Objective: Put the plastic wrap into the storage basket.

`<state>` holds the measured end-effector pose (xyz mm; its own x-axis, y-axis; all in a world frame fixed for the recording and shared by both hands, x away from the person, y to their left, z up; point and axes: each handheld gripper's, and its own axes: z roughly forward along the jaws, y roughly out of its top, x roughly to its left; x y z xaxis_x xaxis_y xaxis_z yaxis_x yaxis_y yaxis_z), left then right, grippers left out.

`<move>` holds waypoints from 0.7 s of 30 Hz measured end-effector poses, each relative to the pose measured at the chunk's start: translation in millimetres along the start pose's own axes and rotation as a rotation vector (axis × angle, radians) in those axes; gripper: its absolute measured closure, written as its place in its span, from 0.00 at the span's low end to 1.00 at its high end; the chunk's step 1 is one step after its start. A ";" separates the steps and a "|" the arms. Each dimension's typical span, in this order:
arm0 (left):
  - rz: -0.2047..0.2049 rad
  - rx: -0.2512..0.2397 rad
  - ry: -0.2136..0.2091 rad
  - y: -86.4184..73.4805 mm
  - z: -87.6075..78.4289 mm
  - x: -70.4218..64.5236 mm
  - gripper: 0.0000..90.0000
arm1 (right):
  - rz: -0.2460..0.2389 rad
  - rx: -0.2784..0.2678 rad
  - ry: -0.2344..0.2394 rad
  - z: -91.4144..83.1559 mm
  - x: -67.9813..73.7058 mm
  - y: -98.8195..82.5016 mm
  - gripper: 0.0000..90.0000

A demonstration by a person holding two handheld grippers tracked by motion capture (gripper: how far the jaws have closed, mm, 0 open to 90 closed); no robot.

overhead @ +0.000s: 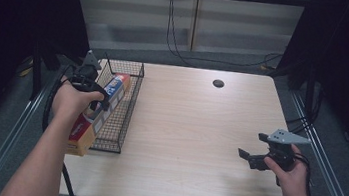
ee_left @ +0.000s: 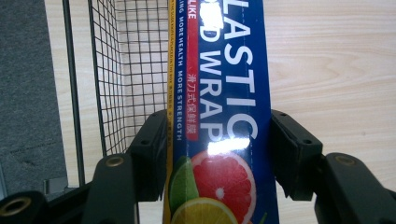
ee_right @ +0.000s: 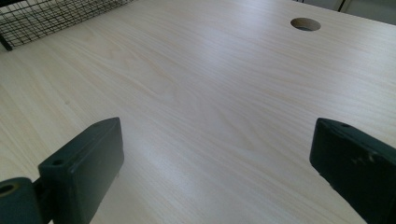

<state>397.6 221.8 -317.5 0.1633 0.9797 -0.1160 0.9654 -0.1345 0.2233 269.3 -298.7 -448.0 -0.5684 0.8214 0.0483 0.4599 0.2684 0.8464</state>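
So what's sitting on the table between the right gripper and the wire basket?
Nothing: in the high view only bare table lies between the right gripper and the wire basket; the right gripper view shows the same bare wood.

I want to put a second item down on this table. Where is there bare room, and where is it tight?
The wood between the wire basket and the right gripper is bare, back to the round hole. The left edge is crowded: the left gripper holds the plastic wrap box over the basket.
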 end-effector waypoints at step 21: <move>-0.016 0.015 0.008 2.8 21.9 3.6 0.49 | -0.012 0.007 0.002 2.2 1.5 -0.3 0.03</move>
<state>405.3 221.7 -338.5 0.1464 0.9829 -0.1118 0.9707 -0.1210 0.2074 269.7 -296.5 -449.3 -0.5750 0.8172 0.0391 0.4576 0.2816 0.8434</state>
